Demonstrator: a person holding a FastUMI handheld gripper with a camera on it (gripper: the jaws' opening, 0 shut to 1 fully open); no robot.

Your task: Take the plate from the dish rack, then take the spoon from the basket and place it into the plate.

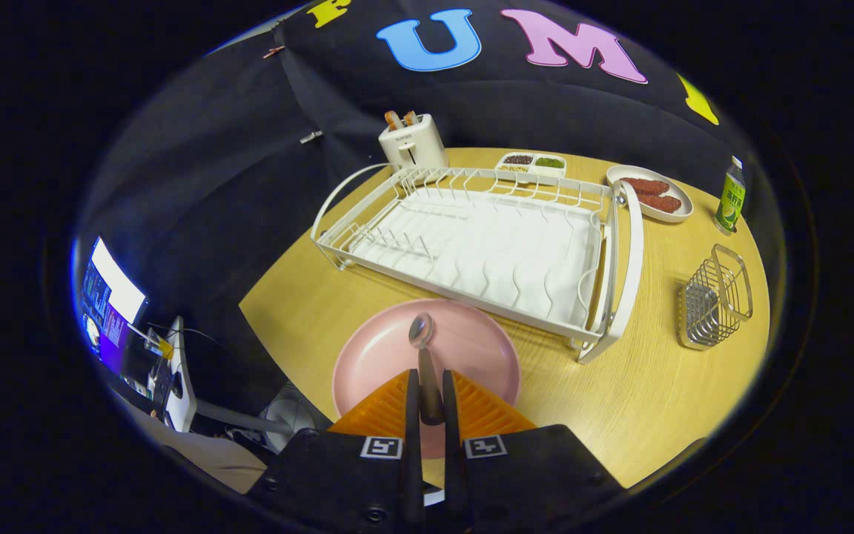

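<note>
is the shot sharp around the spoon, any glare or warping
Gripper view: spoon, clamped between the fingers, is sharp, with a small highlight on its bowl; pink plate shows soft sheen; fisheye bends the dish rack and table edge; lighting is even, shadows faint.

The toaster (413, 142), behind the dish rack (482, 241), carries a short word on its front, too small to read. The bottle (731, 199), right of the rack, has a green label with unreadable marks. The gripper (427, 404), in front of the rack, bears two square black-and-white marker tags, its jaws closed on the spoon (422, 352)
</note>
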